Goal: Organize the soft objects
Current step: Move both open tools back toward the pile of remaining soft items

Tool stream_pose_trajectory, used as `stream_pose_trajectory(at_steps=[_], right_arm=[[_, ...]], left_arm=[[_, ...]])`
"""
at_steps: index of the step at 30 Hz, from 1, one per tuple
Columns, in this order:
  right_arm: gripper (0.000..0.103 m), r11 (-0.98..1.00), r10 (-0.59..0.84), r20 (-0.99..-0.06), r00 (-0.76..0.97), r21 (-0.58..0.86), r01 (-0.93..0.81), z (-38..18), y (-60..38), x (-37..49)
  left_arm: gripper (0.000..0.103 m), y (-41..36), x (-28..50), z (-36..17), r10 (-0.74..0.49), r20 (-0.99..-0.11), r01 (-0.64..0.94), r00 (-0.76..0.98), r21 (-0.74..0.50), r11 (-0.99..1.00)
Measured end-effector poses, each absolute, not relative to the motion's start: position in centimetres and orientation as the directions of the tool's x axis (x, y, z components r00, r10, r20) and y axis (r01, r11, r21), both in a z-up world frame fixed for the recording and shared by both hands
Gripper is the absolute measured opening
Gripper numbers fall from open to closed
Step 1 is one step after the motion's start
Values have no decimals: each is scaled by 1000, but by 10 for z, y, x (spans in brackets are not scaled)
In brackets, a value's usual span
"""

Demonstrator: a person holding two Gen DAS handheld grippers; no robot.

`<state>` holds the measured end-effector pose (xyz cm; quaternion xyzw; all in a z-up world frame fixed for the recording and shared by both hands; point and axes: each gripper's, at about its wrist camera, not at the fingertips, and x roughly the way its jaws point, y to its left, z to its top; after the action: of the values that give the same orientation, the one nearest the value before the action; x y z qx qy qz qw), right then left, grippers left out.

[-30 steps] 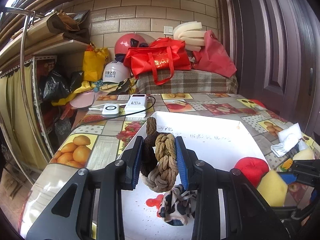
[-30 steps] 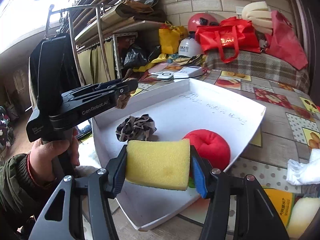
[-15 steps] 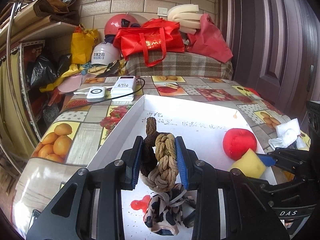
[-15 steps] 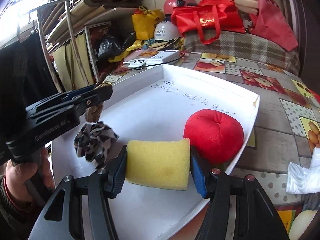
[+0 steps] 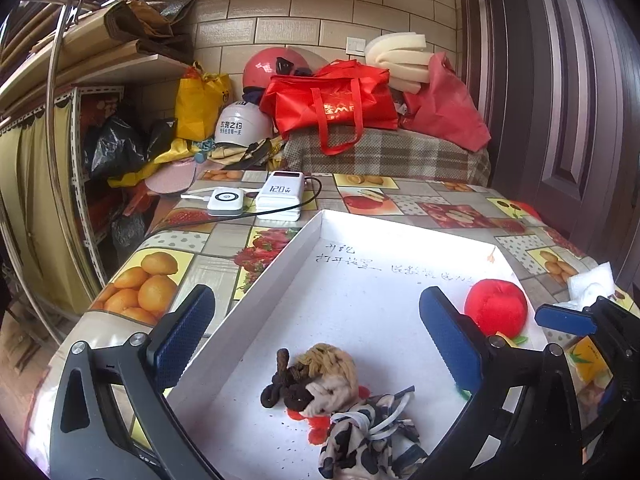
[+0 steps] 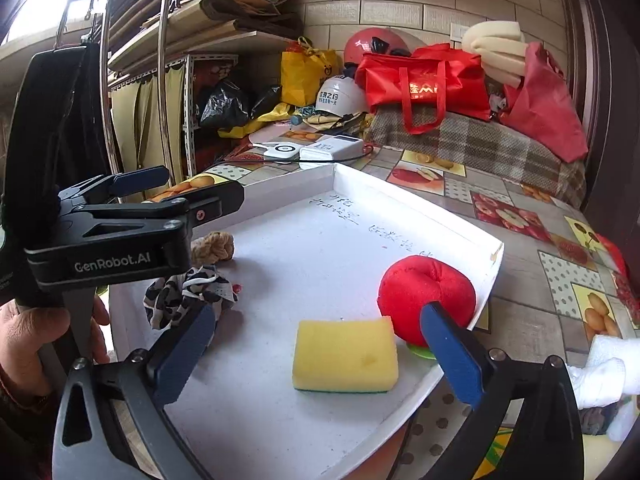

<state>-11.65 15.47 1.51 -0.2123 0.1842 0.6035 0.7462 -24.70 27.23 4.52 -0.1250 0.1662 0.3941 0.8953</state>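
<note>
Yellow sponge [image 6: 346, 356] sits near the white tray's [image 6: 416, 204] front rim, so with both tools [image 5: 320, 344] [image 6: 320, 356] just sprung open, empty, pulling back carelessly could drag it off.

Handwriting [image 5: 362, 264] on tray floor too small to read. Patterned cloth [image 5: 370, 438] cut off by left view's bottom edge, partly behind right finger. Sponge [image 5: 505, 338] nearly all hidden behind left hand-held gripper [image 5: 318, 344]. Rope knot [image 6: 213, 246] half covered in right view. Tray's near corner [image 6: 360, 465] out of frame.
</note>
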Motion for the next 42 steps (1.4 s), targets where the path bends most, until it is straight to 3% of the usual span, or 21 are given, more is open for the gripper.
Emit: stream_pose_trajectory(at_steps=[11, 23, 27, 35, 42], right_arm=[[103, 207, 822, -534, 199, -46, -977, 14, 149, -107], [103, 202, 816, -547, 187, -32, -979, 11, 137, -113], [103, 209, 820, -544, 176, -2, -978, 12, 126, -109], [103, 225, 844, -501, 193, 4, -974, 18, 92, -104], [103, 342, 835, -478, 271, 66, -938, 24, 54, -67]], left_arm=[[103, 276, -264, 46, 689, -362, -770, 628, -162, 617], [103, 240, -250, 51, 748, -285, -780, 599, 7, 626], [103, 237, -252, 50, 739, -295, -777, 606, -17, 630], [103, 226, -248, 49, 653, -335, -718, 680, -121, 686], [103, 170, -214, 53, 534, -321, -577, 782, -51, 815]])
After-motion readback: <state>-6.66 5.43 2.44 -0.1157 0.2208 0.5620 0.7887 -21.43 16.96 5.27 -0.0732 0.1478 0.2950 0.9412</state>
